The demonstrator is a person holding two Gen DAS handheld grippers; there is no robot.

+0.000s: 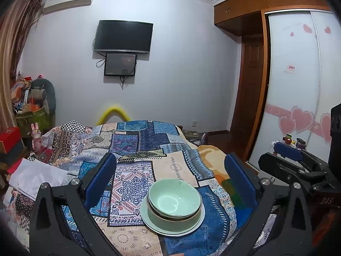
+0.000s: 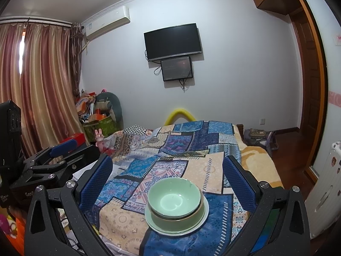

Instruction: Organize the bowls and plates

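- Two green bowls (image 1: pixel 174 202) sit nested, one inside the other, on a pale plate (image 1: pixel 149 219); stack rests on the patchwork bedspread (image 1: pixel 136 140), lower centre of both frames.
- Left gripper (image 1: pixel 170 181): fingers (image 1: pixel 100 179) spread wide, holding nothing; stack lies between and below them, not touched.
- Right gripper (image 2: pixel 168 183): fingers (image 2: pixel 96 181) likewise wide apart and empty; stack centred in the gap, no contact visible.
- Each gripper shows in the other's view, at right edge of the left view and left edge of the right view, so both hover side by side over the near end of the bed.
- Judgement: stacking looks complete or nearly so; no loose plates or bowls visible elsewhere on the bed.
- Upper bowl looks slightly off-centre in the lower one.
- Next move, if any: either a small nudge to seat it, or a grip on the plate rim to carry the stack. Soft bedding means the stack may tip under a one-sided push.
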